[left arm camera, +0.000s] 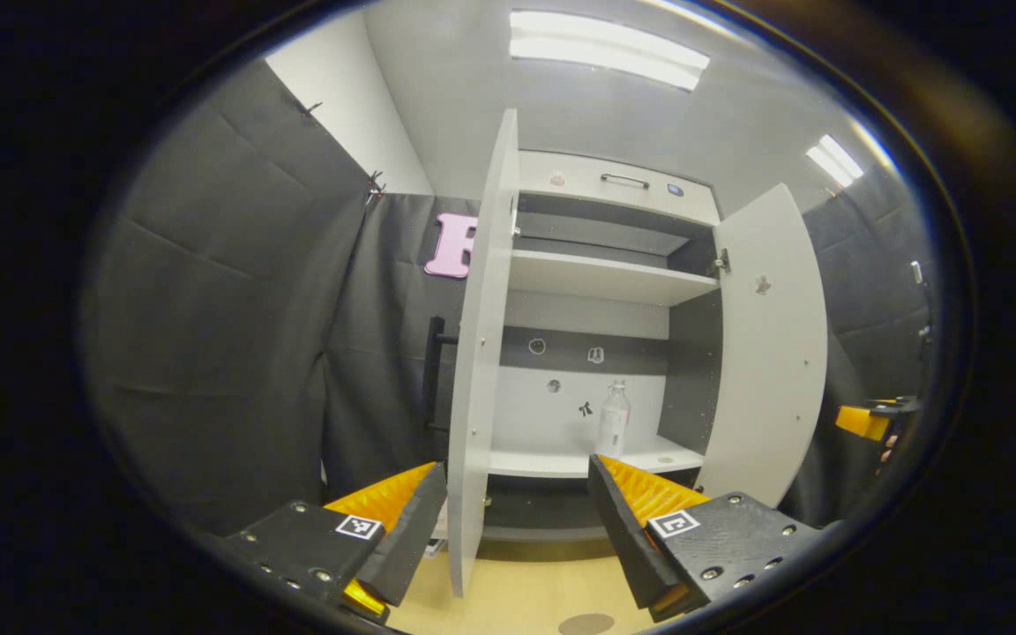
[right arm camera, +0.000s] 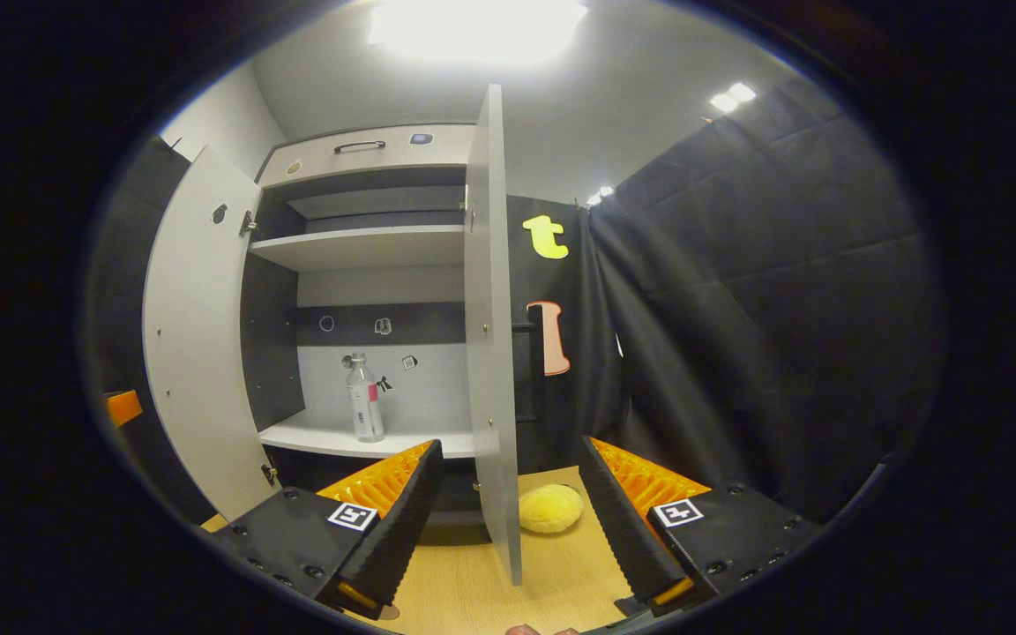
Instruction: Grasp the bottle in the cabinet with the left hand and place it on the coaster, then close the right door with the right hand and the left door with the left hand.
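Two white cabinet doors stand wide open, the left door (left arm camera: 480, 353) and the right door (left arm camera: 768, 344). Between them a clear plastic bottle (left arm camera: 613, 420) with a pale label stands upright on the white lower shelf (left arm camera: 526, 461), well apart from both tools. The left tool (left arm camera: 517, 511) is spread wide and holds nothing; likewise the right tool (right arm camera: 508, 503). A round brown coaster (left arm camera: 586, 623) lies on the wooden bench (left arm camera: 517, 600).

Risk, as I judge it: the left door's edge sits between the left tool's fingers, so reaching in could snag it or topple the bottle. The label's writing is too small to read.
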Motion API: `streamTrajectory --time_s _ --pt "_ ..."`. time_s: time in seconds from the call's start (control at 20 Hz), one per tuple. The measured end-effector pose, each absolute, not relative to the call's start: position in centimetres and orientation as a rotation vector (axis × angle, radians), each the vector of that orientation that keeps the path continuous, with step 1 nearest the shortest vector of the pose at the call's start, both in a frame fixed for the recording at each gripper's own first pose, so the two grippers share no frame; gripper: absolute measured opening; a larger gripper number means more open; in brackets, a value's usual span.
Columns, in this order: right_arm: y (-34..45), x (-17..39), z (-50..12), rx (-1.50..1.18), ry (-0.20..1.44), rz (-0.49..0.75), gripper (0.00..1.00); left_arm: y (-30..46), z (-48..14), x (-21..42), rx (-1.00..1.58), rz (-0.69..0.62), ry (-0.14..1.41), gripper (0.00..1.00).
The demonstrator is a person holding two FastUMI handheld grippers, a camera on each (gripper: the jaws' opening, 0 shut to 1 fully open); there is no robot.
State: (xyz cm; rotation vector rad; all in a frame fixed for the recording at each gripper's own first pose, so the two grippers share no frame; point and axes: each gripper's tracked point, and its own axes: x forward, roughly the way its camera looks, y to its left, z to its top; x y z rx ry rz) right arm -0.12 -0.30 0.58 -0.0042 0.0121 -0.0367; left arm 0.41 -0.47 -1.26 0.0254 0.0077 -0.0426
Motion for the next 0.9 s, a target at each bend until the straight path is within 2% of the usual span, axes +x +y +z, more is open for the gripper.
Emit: streamTrajectory --time_s 0.15,0.2,0.3,0.9 --pt "-1.0 -0.2 0.9 -0.007 0.024 -0.063 0.98 -1.3 -1.7 0.8 0.019 -0.072 0.014 0.93" --pt "-1.5 -0.2 1.1 -0.009 0.025 -0.076 0.98 -1.7 -2.0 1.0 0.011 -0.086 0.018 0.99" --pt "-2.5 -0.4 1.7 -0.007 0.023 -0.103 0.98 -3.0 -2.4 1.4 0.001 -0.123 0.026 1.00" --pt "-10.9 1.2 2.1 -0.014 0.007 -0.316 0.98 -11.2 -3.8 8.4 0.000 -0.287 0.053 0.99"
